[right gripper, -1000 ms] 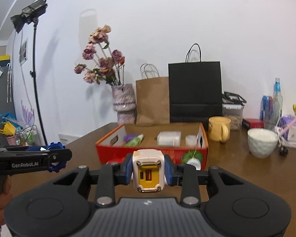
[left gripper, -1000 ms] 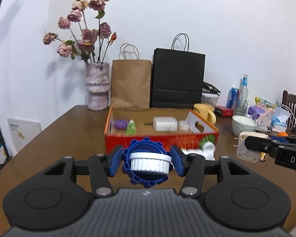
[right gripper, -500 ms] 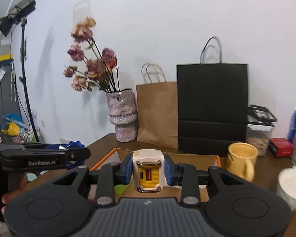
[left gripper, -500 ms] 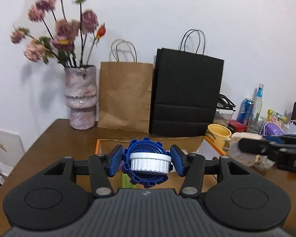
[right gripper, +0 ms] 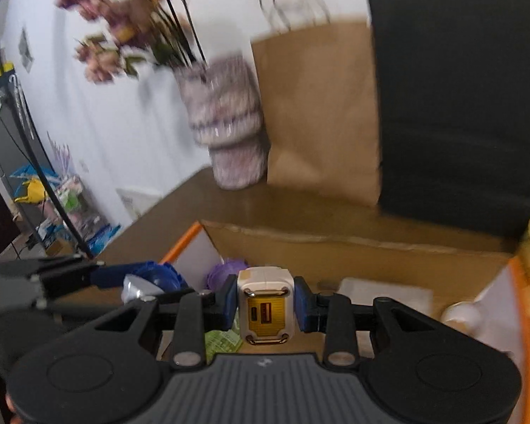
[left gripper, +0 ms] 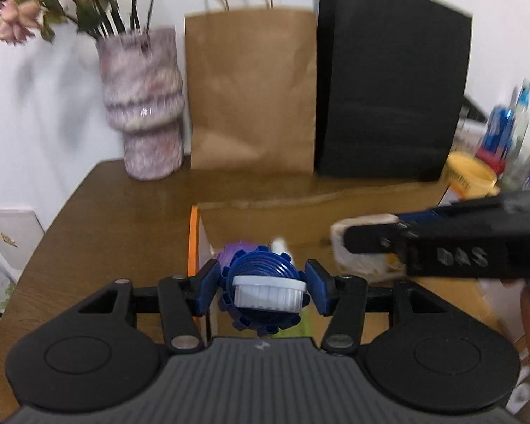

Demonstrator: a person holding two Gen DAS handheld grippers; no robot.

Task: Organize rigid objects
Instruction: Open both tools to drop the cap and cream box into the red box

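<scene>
My left gripper [left gripper: 263, 284] is shut on a blue toothed cap with a white ribbed lid [left gripper: 268, 291] and holds it above the left end of the open cardboard box [left gripper: 194, 233]. My right gripper [right gripper: 266, 304] is shut on a white charger with a yellow port face [right gripper: 266, 312], held above the box [right gripper: 335, 243]. The right gripper with the charger also shows in the left wrist view [left gripper: 371, 247]. The left gripper and blue cap show in the right wrist view [right gripper: 148, 279]. A purple object [right gripper: 226, 272] lies inside the box.
A patterned vase of dried flowers [left gripper: 141, 106], a brown paper bag [left gripper: 251, 88] and a black paper bag [left gripper: 392, 81] stand behind the box. A yellow mug [left gripper: 468, 176] stands at right. A white box [right gripper: 385, 291] and green packet [right gripper: 222, 341] lie inside.
Both grippers have moved forward and now hang over the box, looking down into it. Each still holds its object.
</scene>
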